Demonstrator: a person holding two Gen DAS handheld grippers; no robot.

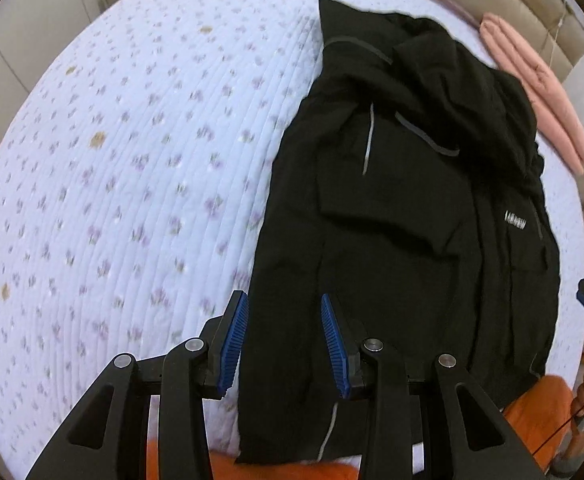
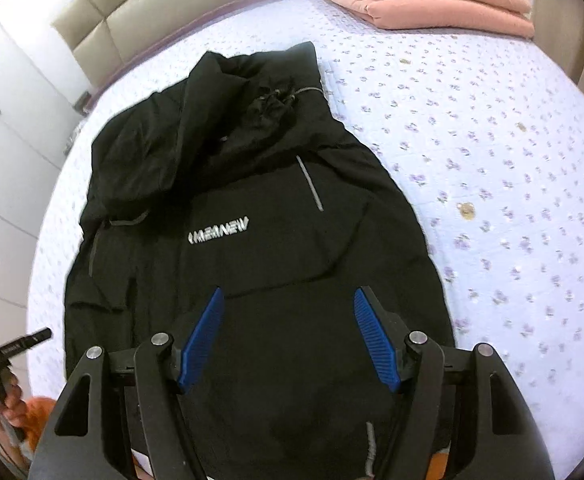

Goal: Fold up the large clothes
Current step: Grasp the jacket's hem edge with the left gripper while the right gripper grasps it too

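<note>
A black hooded jacket (image 2: 251, 248) lies partly folded on the bed (image 1: 111, 180), wide bare quilt beside its one edge, with the left claw (image 1: 283, 344) and right claw (image 2: 287, 336) both apart, empty, above its hem.

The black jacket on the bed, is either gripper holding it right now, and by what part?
Neither. The left gripper and right gripper hang open above the black jacket, pads clear of the fabric.
</note>
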